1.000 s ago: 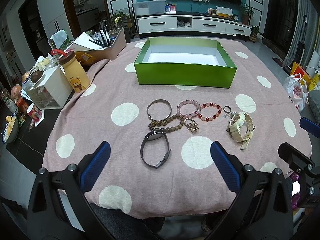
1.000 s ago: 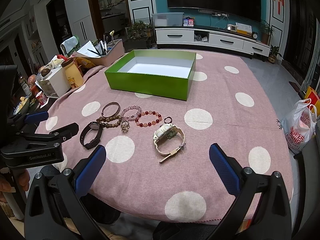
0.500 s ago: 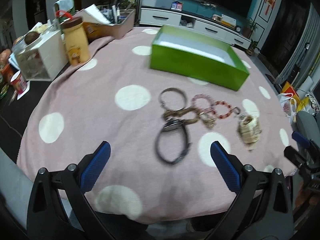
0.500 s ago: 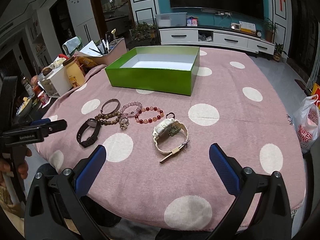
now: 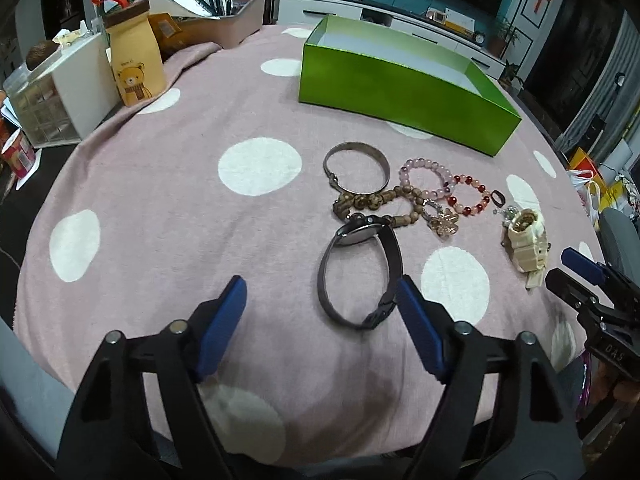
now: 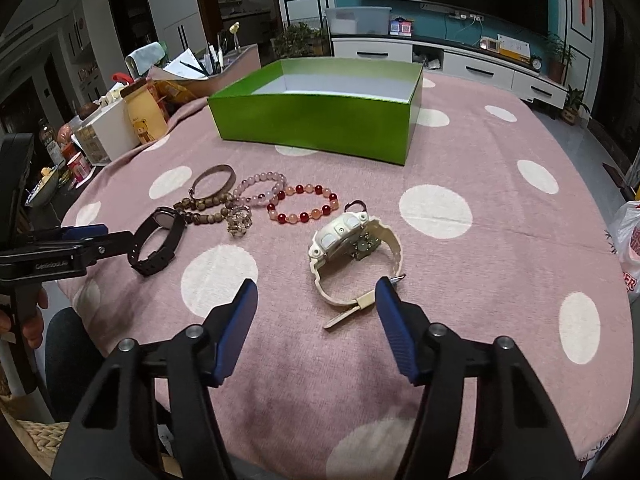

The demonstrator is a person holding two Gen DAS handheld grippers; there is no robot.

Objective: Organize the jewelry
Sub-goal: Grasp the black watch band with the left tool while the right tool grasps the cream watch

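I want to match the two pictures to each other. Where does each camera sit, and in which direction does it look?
Left wrist: on the left gripper, angled down at the black watch close before its blue fingers; the right gripper shows at right, and its jaws have just been closing, empty.
Right wrist: on the right gripper, angled down at the cream watch; the left gripper enters at left beside a hand; its jaws too have been closing, empty.
Shared: green box, bracelets, dotted cloth.

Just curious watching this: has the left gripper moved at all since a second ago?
Yes. The left gripper has come down toward the black watch, with the green box now farther up the view. Its jaws have just been closing, gripping nothing.
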